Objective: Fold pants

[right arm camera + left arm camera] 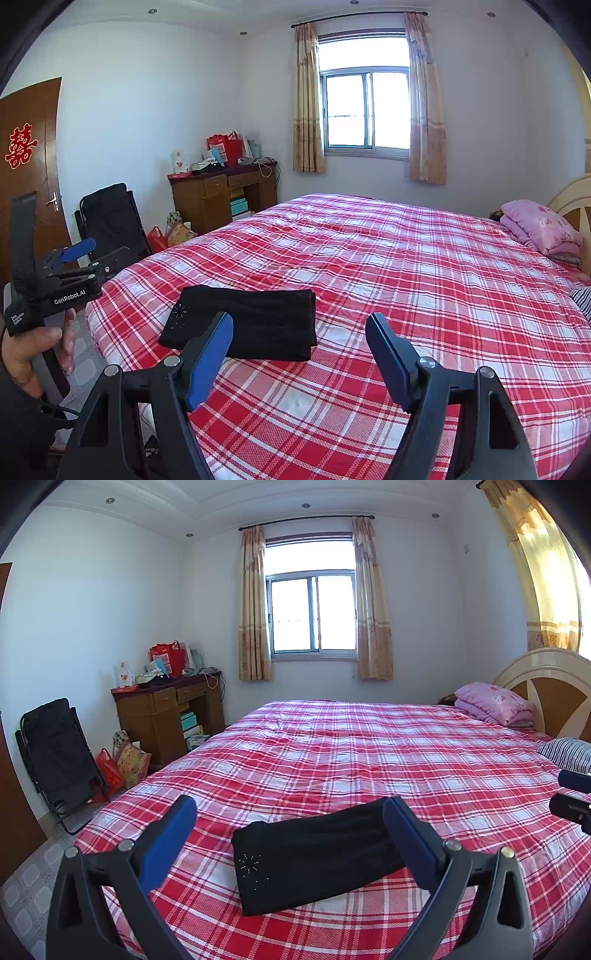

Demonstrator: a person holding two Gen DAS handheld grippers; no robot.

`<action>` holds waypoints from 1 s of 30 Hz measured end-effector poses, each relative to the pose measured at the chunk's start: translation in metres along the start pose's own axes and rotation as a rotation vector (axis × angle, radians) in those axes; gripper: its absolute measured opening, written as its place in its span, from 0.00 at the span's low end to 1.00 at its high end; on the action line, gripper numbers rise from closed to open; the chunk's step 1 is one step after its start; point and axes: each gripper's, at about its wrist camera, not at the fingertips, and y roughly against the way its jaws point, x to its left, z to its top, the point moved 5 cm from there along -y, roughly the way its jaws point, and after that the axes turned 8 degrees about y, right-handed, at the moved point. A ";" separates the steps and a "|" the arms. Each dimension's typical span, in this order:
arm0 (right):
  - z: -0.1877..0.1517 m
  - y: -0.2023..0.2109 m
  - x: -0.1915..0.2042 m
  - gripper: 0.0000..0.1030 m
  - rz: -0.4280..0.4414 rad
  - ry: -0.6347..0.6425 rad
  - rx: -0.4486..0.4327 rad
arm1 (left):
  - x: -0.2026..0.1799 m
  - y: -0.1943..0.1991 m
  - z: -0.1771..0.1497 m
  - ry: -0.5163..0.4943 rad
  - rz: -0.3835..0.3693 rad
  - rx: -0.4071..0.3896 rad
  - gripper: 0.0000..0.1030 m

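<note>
Black pants [317, 860] folded — beyond both hand-held grippers

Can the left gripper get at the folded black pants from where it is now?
Probably yes: the left gripper is open, the pants lie flat on the bedspread directly ahead, nothing between.

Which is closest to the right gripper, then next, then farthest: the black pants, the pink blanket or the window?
In the right wrist view:
1. black pants, folded on the bed just ahead, slightly left.
2. pink blanket, by the headboard, far right.
3. window, on the back wall.
</note>
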 end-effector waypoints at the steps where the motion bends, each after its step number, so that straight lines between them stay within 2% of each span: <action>1: 0.000 0.000 0.000 0.74 0.000 0.000 -0.002 | 0.000 0.000 -0.001 0.000 0.000 0.001 1.00; 17: -0.001 -0.001 0.003 0.74 0.004 0.006 0.001 | 0.001 -0.002 -0.002 0.003 0.004 0.015 1.00; 23: 0.000 -0.001 0.003 0.74 0.004 0.006 -0.001 | 0.003 -0.006 -0.004 0.020 -0.001 0.048 1.00; 30: -0.002 -0.003 0.005 0.74 0.002 0.014 0.004 | 0.003 -0.007 -0.004 0.017 0.038 0.048 1.00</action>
